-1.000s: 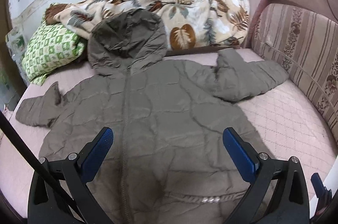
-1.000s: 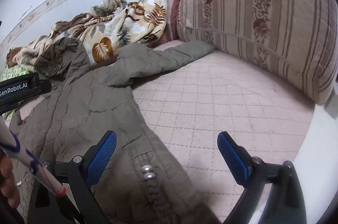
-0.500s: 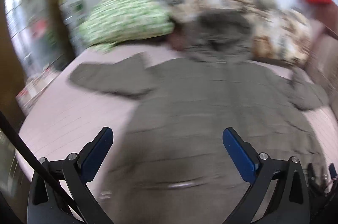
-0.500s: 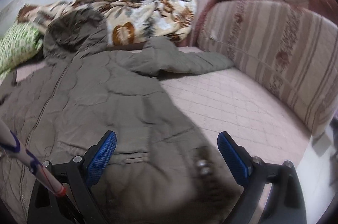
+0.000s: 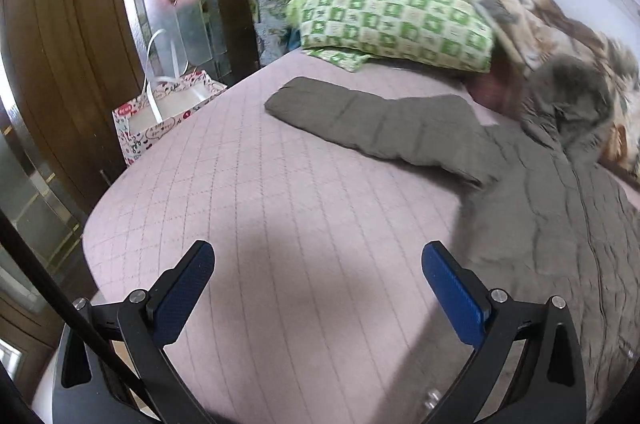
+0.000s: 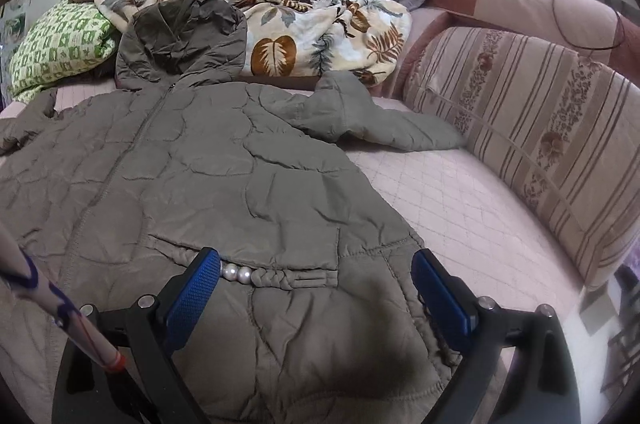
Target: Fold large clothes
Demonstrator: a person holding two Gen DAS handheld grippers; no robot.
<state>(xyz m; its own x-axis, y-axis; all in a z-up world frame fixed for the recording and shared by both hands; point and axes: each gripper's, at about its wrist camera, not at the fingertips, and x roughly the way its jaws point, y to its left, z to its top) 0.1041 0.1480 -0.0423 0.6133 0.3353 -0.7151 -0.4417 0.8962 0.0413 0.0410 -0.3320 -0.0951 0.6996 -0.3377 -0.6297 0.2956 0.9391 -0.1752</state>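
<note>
An olive-grey quilted hooded jacket (image 6: 208,175) lies flat, front up and zipped, on a pink quilted bed (image 6: 448,207). Its hood (image 6: 180,39) rests against the bedding at the back. Its right sleeve (image 6: 380,123) stretches toward the striped cushion. In the left wrist view the jacket (image 5: 560,224) is at the right, its left sleeve (image 5: 372,127) stretched out toward the bed's left edge. My left gripper (image 5: 318,288) is open and empty over bare bed, left of the jacket. My right gripper (image 6: 316,296) is open and empty just above the jacket's lower right hem, near a braided pocket trim with pearls (image 6: 236,274).
A green checked pillow (image 5: 396,19) and a leaf-print blanket (image 6: 320,27) lie at the head of the bed. A striped cushion (image 6: 540,135) runs along the right side. A gift bag (image 5: 160,111) and a wooden door (image 5: 60,63) stand past the bed's left edge.
My left gripper has swung left, from over the jacket's middle to the bare bed beside the left sleeve. My right gripper has swung left, over the jacket's lower right hem.
</note>
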